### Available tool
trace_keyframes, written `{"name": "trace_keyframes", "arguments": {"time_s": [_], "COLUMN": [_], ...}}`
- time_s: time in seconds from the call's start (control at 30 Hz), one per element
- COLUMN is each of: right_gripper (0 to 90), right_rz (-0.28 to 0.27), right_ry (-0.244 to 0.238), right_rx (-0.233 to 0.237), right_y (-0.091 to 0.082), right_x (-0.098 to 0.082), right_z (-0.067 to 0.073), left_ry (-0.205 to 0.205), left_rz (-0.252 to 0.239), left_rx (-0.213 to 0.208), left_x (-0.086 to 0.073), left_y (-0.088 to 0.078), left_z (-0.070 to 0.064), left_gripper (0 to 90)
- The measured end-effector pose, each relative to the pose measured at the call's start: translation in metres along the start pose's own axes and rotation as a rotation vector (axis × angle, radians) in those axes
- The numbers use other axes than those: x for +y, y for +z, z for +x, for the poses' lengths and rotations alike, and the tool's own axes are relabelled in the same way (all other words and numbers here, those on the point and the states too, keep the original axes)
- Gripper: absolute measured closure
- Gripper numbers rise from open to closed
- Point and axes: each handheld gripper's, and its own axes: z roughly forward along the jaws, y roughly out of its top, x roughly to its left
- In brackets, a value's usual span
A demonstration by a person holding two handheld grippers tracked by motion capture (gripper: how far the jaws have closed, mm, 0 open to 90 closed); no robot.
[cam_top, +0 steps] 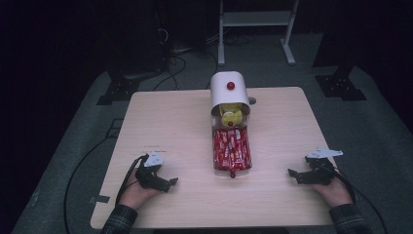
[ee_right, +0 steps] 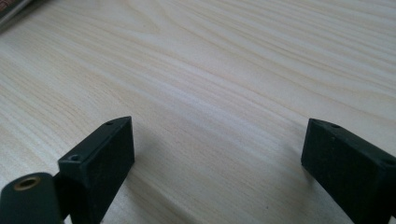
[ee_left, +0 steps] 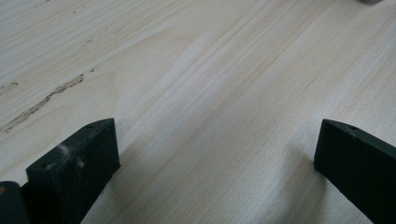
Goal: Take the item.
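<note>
Red snack packets [cam_top: 232, 150] on pull-out tray [cam_top: 215, 155], ahead of & between both grippers, well apart from each. White dispenser [cam_top: 229, 92] just behind, yellow packs [cam_top: 231, 115] in opening. L gripper [cam_top: 170, 184] released, jaws wide over bare tabletop [cam_top: 277, 122]. R gripper [cam_top: 294, 175] likewise released, nothing between jaws.

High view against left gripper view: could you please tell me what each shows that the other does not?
High view alone: the white bread box with its red knob, the red snack packets lying before it, the right gripper and both hands. Left gripper view alone: the wood grain close up, with a pale scuff. Both: the table and the left gripper, its jaws open over bare wood.
</note>
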Motion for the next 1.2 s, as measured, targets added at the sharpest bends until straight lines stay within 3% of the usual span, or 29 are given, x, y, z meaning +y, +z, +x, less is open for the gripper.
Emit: {"name": "trace_keyframes", "arguments": {"time_s": [0.33, 0.83, 1.2], "right_gripper": [8.5, 8.6, 8.6], "right_rz": [0.0, 0.042, 0.002], "right_ry": [0.003, 0.0, -0.022], "right_rx": [-0.003, 0.011, 0.018], "right_y": [0.002, 0.002, -0.003], "right_x": [0.002, 0.01, 0.019], "right_z": [0.002, 0.006, 0.014], "left_ry": [0.0, -0.001, -0.001], "left_rz": [0.001, 0.0, 0.001], "left_rx": [0.0, 0.0, 0.0], "left_x": [0.0, 0.0, 0.0], "left_y": [0.0, 0.0, 0.0], "left_z": [0.0, 0.0, 0.0], "left_gripper": [0.0, 0.0, 0.0]}}
